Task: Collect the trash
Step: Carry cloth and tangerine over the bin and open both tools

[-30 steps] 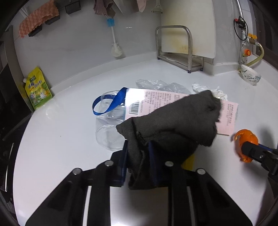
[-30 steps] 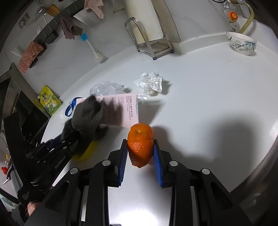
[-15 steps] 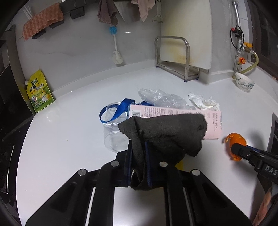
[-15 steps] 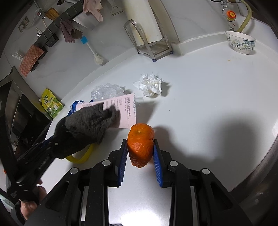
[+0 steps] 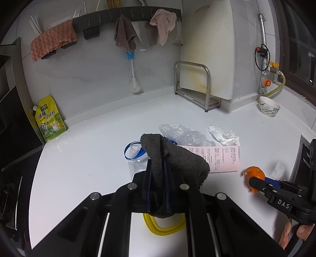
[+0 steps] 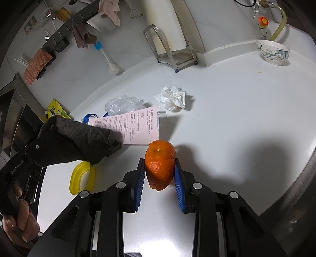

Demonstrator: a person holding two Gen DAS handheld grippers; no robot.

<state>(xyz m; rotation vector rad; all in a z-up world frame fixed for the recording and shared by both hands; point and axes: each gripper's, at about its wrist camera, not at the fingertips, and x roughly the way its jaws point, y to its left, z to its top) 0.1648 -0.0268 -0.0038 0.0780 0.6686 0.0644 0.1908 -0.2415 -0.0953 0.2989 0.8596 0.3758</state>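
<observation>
Left of the pink leaflet (image 5: 217, 158), above the desk (image 5: 88, 158): left tongs (image 5: 158, 178) clamped tight on dark cloth (image 5: 177, 158). Right of it: right tongs (image 6: 160, 174) partway apart, clamped on orange peel (image 6: 160, 164).

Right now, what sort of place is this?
Most likely a home kitchen counter: a wall rail hung with cloths, a bottle brush against the backsplash, a steel rack holding a cutting board, a patterned bowl by gas pipe fittings.
</observation>
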